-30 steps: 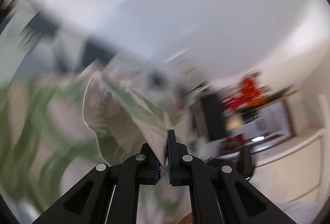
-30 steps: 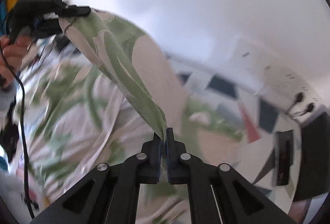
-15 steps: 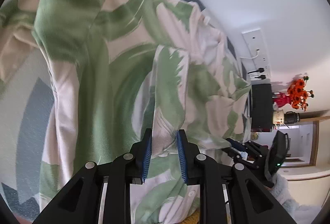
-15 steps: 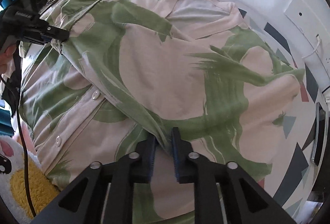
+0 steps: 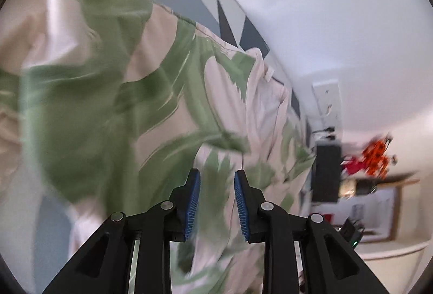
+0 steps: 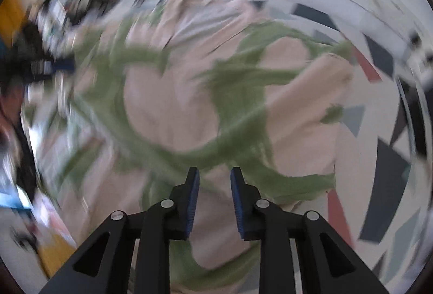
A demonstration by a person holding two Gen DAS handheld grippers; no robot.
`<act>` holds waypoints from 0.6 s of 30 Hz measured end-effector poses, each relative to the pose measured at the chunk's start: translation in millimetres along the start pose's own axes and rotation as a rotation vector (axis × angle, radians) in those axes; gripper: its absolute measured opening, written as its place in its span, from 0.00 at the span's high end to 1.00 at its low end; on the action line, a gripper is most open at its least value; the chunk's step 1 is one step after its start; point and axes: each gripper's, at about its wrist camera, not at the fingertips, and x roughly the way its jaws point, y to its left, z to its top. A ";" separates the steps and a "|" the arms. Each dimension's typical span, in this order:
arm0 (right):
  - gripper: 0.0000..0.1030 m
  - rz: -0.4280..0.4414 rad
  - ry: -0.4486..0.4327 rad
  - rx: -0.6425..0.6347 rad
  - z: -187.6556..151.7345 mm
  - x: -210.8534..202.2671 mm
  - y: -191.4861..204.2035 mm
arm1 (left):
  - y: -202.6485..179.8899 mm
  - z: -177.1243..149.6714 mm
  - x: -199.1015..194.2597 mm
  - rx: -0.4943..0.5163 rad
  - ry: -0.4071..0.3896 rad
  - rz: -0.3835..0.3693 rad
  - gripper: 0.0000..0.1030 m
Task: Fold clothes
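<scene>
Shirt [image 5: 113, 110], cream with broad green leaf shapes, spread flat over a patterned tabletop [image 5: 200, 4] of grey, dark and white triangles. Seen from the left wrist: long axis from lower left up toward the right, collar end [image 5: 261, 61] up near the white wall [image 5: 324, 10], one edge lifted into a fold just ahead of the fingers. Seen from the right wrist: same shirt [image 6: 173, 104] filling the middle, a sleeve [image 6: 319, 83] reaching out to the right over the tabletop [image 6: 384, 158], everything badly smeared by motion.

Left tool [image 5: 216, 177] tilted down at the cloth, blue-padded fingers [image 5: 193, 191] parted, jaws having just been opening; green-and-cream fabric showing in the gap, pads not pressing on it: released. Right tool [image 6: 213, 175] pointing steeply down at the shirt's lower part, fingers [image 6: 192, 191] likewise apart, jaws also having just been opening, cloth visible between but not pinched: released.

At the far left of the right view, a dark blur with a blue patch [image 6: 51, 66], too smeared to make out. Far right of the left view: black box [image 5: 326, 169] and orange flowers [image 5: 376, 156].

No legible brand, label or writing anywhere.
</scene>
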 end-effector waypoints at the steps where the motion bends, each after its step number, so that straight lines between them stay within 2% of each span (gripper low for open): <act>1: 0.71 0.015 -0.026 0.070 4.5 -3.5 -6.7 | 2.2 4.4 5.4 -0.024 0.008 -0.019 0.76; 4: 0.67 0.025 -0.132 0.293 14.8 -13.0 -36.2 | 11.7 14.1 19.0 -0.114 0.031 -0.101 0.76; 6: 0.61 0.031 -0.211 0.456 20.5 -22.0 -59.4 | 15.6 15.8 24.5 -0.168 0.033 -0.168 0.74; 9: 0.61 0.048 -0.244 0.601 29.3 -29.4 -86.8 | 17.5 16.7 34.8 -0.214 0.054 -0.220 0.74; 12: 0.61 0.039 -0.274 0.672 33.8 -35.9 -105.1 | 16.5 17.9 39.3 -0.218 0.067 -0.176 0.74; 15: 0.61 0.047 -0.305 0.713 36.4 -43.2 -117.6 | 13.5 18.6 28.3 -0.179 0.032 -0.144 0.74; 18: 0.61 0.043 -0.320 0.713 39.3 -47.7 -120.9 | 0.8 20.8 19.9 -0.089 -0.005 -0.131 0.64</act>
